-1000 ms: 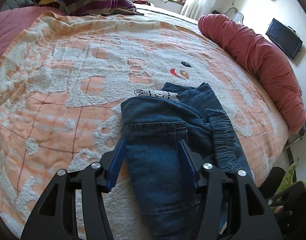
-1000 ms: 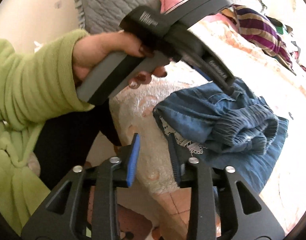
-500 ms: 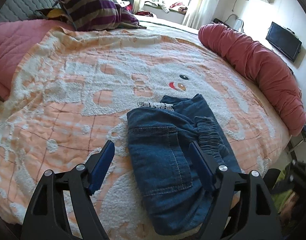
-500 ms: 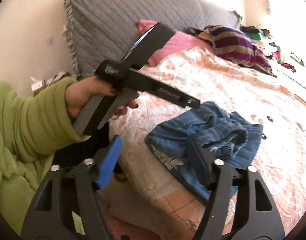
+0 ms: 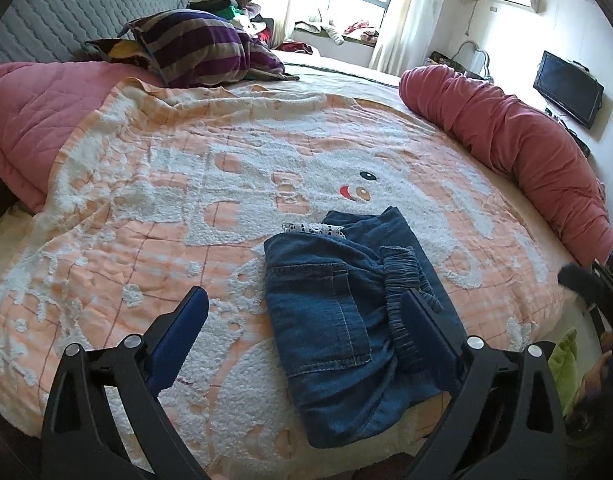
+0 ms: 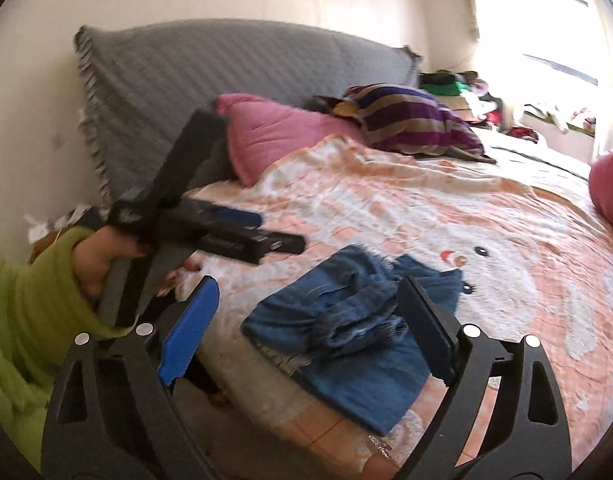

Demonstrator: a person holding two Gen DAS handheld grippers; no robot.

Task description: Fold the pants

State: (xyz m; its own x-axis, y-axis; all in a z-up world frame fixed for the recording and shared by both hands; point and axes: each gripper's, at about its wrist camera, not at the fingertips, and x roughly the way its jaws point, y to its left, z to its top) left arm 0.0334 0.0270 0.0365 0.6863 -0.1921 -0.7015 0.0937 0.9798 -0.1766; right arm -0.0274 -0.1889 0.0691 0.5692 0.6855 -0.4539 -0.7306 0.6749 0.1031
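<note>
folded denim pants (image 5: 346, 320) on the bear blanket (image 5: 146, 208).
both grippers, left (image 5: 304, 330) and right (image 6: 310, 330), opening, holding nothing; the pants' long axis runs away from the left gripper.

The bed (image 5: 506, 312) carries an orange-and-white fleecy blanket (image 5: 186, 184) with a cartoon face, spread flat over most of it. On the blanket, near the bed's front edge, lie the folded blue denim pants (image 5: 330, 320), elastic waistband up, a strip of white lace showing at their far side. A long red rolled quilt (image 5: 518, 148) lies along the right edge. A pink quilt (image 5: 38, 112) lies at the left, and a purple striped pillow (image 5: 202, 52) sits at the head by the grey quilted headboard (image 5: 66, 28).
</note>
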